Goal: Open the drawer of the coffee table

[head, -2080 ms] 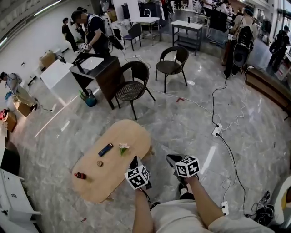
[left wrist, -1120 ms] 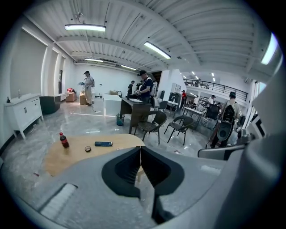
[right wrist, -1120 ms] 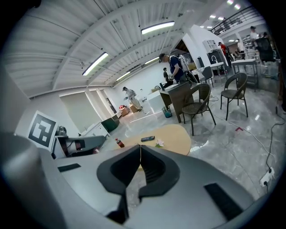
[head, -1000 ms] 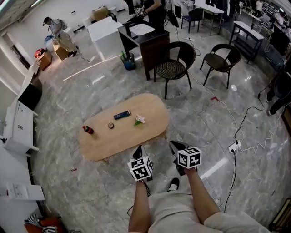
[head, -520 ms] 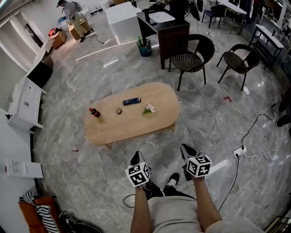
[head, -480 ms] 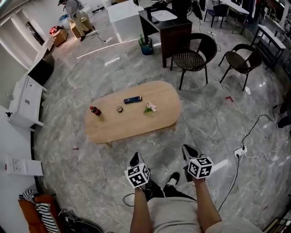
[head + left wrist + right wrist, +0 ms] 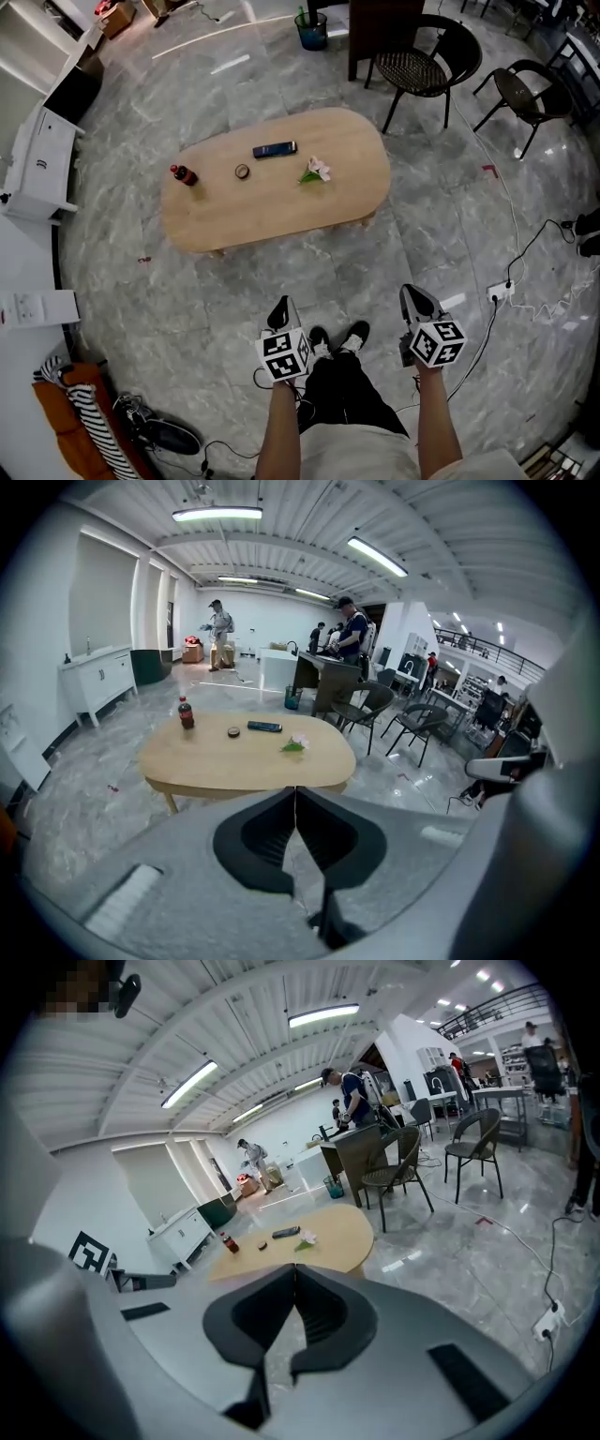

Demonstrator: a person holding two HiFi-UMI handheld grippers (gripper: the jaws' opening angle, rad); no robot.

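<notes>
An oval light-wood coffee table (image 7: 216,211) stands on the marble floor ahead of me; it also shows as the coffee table (image 7: 206,766) and the coffee table (image 7: 337,1237) in the gripper views. No drawer is visible from here. On it lie a small red-capped bottle (image 7: 183,175), a round tin (image 7: 242,172), a dark remote (image 7: 274,149) and a flower (image 7: 314,171). My left gripper (image 7: 280,309) and right gripper (image 7: 413,298) hang shut and empty over the floor, well short of the table's near edge.
Two dark wicker chairs (image 7: 422,66) (image 7: 530,94) stand beyond the table at the right. A white cabinet (image 7: 42,159) lines the left wall. Cables and a power strip (image 7: 499,291) lie on the floor at the right; shoes and striped cloth (image 7: 89,422) at the lower left.
The head view has tilted further down; the table now sits higher in frame. Both grippers have dropped lower toward my feet, staying shut, and moved a little apart.
</notes>
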